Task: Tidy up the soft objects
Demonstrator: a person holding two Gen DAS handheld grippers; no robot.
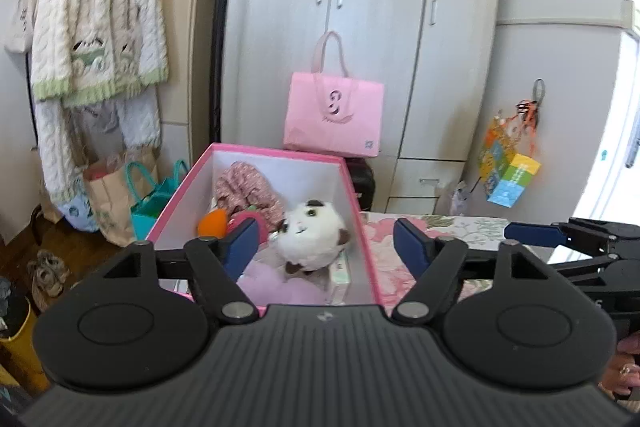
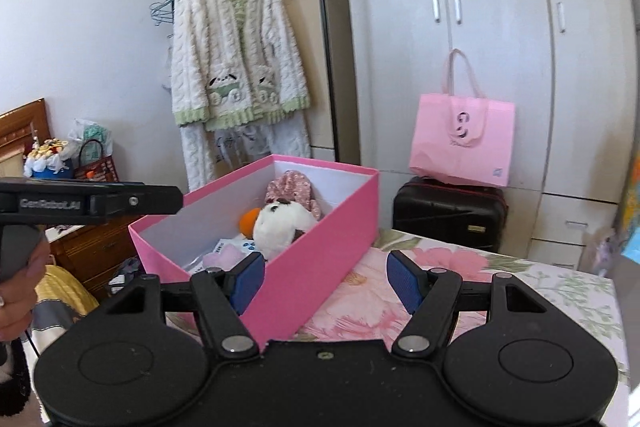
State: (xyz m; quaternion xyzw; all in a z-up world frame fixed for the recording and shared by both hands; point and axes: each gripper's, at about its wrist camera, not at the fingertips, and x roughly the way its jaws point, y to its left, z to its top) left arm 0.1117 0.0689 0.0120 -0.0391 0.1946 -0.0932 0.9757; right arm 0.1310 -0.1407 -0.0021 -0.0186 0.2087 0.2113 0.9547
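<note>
A pink box (image 1: pixel 362 227) (image 2: pixel 332 227) with a white inside stands on a floral-covered table (image 1: pixel 460 227) (image 2: pixel 500 291). In it lie a white plush with brown ears (image 1: pixel 310 237) (image 2: pixel 280 227), an orange soft toy (image 1: pixel 212 221) (image 2: pixel 250 218), a pink patterned cloth (image 1: pixel 248 191) (image 2: pixel 292 189) and a lilac soft item (image 1: pixel 276 283) (image 2: pixel 226 254). My left gripper (image 1: pixel 326 247) is open and empty, above the box's near end. My right gripper (image 2: pixel 326 279) is open and empty, at the box's near right wall. The right gripper also shows at the left wrist view's right edge (image 1: pixel 560 233).
A pink tote bag (image 1: pixel 334 117) (image 2: pixel 462 143) rests on a black suitcase (image 2: pixel 450 213) before a grey wardrobe (image 1: pixel 380 27) (image 2: pixel 500 27). A knitted cardigan (image 1: pixel 98 15) (image 2: pixel 236 59) hangs on a rack to the left. Paper bags (image 1: pixel 116 195) stand on the floor.
</note>
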